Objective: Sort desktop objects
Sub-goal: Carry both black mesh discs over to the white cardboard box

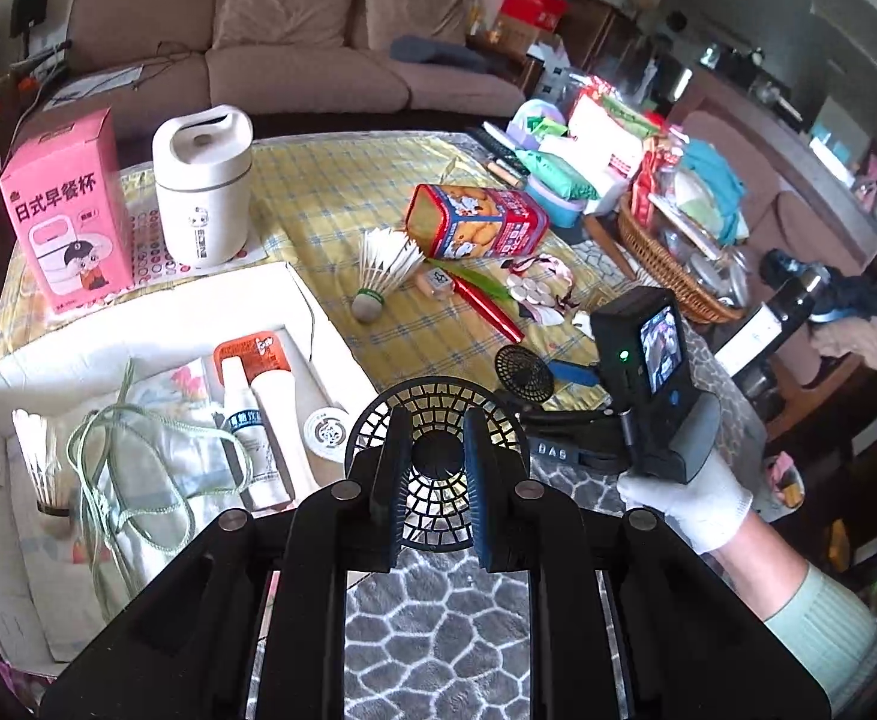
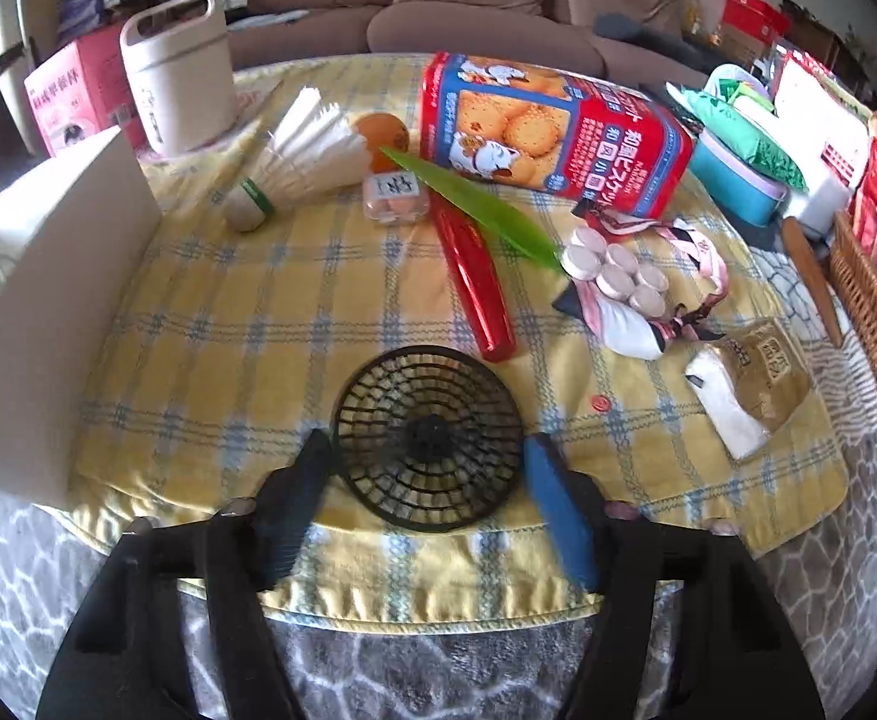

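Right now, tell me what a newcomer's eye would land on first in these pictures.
First, the two black mesh covers: one gripped in the left gripper, the other on the yellow cloth between the open right fingers. Next, the red biscuit tin lying on its side farther back, and the pink box beside the white jar at far left.

shuttlecock left of tin (on tablecloth)

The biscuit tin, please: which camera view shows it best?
The right wrist view: the biscuit tin lies large and near on the yellow cloth, its printed face readable. In the left wrist view it is smaller and farther off, though unobstructed.
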Demonstrator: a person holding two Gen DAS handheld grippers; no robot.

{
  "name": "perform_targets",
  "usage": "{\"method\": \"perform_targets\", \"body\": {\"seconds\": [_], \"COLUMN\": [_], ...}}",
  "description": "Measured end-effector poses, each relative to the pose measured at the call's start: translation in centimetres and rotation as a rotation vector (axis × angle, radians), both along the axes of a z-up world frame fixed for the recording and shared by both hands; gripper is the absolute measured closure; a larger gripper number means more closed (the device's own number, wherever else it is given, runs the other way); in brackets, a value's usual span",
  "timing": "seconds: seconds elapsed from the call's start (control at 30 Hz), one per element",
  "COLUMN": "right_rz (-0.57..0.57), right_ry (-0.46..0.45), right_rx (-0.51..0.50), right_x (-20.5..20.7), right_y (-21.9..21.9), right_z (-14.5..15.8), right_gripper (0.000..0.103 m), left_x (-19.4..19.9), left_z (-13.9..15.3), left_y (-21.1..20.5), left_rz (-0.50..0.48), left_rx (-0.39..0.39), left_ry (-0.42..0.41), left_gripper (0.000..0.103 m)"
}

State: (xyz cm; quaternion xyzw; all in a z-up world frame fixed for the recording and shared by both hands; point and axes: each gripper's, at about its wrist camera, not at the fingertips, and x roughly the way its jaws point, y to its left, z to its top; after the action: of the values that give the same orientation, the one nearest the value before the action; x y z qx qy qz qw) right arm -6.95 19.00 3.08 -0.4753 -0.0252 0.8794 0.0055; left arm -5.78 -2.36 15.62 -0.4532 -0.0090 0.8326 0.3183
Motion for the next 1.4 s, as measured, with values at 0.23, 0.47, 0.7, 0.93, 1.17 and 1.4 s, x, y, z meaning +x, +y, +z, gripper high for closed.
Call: {"method": "perform_targets", "body": {"seconds": [0.23, 0.47, 0.7, 0.93, 1.17, 1.4], "right_rz": [-0.028, -0.258, -0.365, -0.168, -0.004, 0.027], "right_ry": [-0.038, -0.104, 0.018, 0.164, 0.120, 0.072], "right_rx": [-0.774, -1.039, -0.675, -0.575, -0.232, -0.063], "right_x": [0.6, 1.7, 3.2, 3.0, 0.8, -0.1], "right_y": [4.4, 9.6, 12.3, 9.2, 2.7, 1.2], "right_z": [0.2, -2.3, 1.1, 3.4, 2.6, -0.1], "right_gripper": [0.037, 0.036, 0.028, 0.056, 0.068, 0.087], "left_x": [0.7, 0.8, 1.0, 1.1, 0.9, 0.6], "left_z": [-0.2, -0.8, -0.8, -0.5, -0.8, -0.9], "left_y": [-0.7, -0.5, 0.2, 1.2, 0.5, -1.5], "left_rz": [0.003, 0.007, -0.004, -0.013, 0.013, 0.040], "left_rx": [0.025, 0.032, 0.028, 0.012, -0.016, -0.042], "left_ry": [-0.009, -0.034, -0.035, -0.004, 0.003, 0.008], "left_gripper": [0.087, 0.087, 0.087, 0.087, 0.087, 0.087]}}
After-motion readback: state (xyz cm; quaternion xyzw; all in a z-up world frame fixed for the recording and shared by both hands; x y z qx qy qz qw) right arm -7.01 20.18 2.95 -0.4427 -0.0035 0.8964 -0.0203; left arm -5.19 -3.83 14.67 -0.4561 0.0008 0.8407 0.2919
